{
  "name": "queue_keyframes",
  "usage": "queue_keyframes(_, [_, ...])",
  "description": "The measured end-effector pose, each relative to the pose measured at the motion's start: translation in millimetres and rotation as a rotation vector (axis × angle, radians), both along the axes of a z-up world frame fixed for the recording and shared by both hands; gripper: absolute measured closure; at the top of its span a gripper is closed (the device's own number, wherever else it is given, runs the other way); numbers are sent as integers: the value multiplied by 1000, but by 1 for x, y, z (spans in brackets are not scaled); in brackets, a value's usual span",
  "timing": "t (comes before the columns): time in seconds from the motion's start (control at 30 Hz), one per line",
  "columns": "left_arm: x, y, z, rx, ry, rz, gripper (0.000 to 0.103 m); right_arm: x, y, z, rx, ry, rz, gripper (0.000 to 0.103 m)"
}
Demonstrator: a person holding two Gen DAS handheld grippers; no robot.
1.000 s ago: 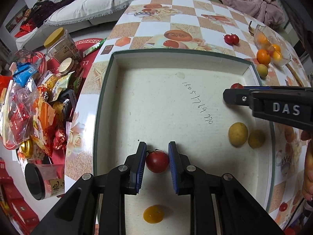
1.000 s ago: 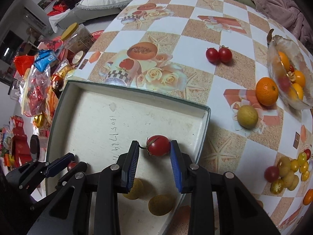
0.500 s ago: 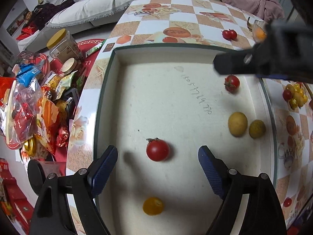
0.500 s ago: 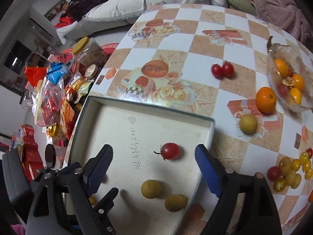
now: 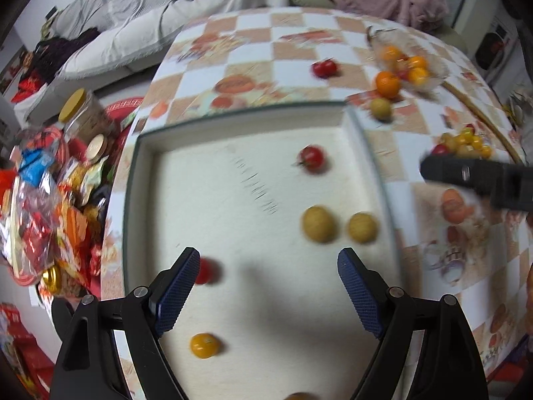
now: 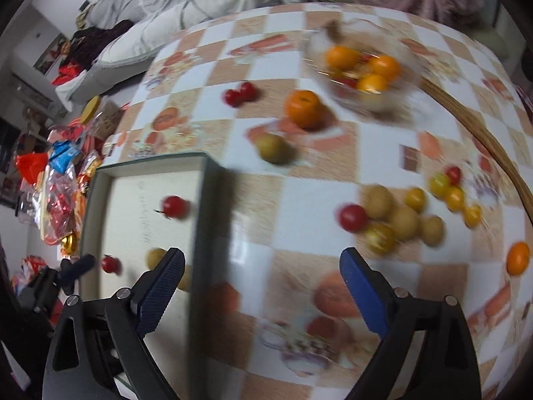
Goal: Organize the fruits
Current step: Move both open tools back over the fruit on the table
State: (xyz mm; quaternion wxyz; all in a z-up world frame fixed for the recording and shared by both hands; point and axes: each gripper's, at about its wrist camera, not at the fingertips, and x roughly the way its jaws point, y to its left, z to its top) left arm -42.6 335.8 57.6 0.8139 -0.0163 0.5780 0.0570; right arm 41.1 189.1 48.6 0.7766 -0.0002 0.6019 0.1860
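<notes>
Fruit lies scattered in the tray (image 5: 140, 180): a red tomato (image 5: 311, 157) toward the far side, two brownish-yellow fruits (image 5: 319, 224) near the right wall, an orange one (image 5: 205, 345) near, another red tomato (image 5: 205, 271) just beside the left gripper's (image 5: 266, 286) left finger. Both grippers' jaws gape wide, holding nothing. The right gripper (image 6: 263, 286) hangs over the tablecloth (image 6: 299, 200) beside the tray, near a loose fruit pile (image 6: 404, 221)
</notes>
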Motion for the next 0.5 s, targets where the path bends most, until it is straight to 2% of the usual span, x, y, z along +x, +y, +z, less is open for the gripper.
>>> queue_keyframes(0.27, [22, -51, 19, -14, -40, -104, 17, -9, -91, -10, -69, 30, -143, 7])
queue_keyframes(0.5, [45, -107, 18, -8, -49, -195, 17, -10, -131, -13, -80, 36, -191, 7])
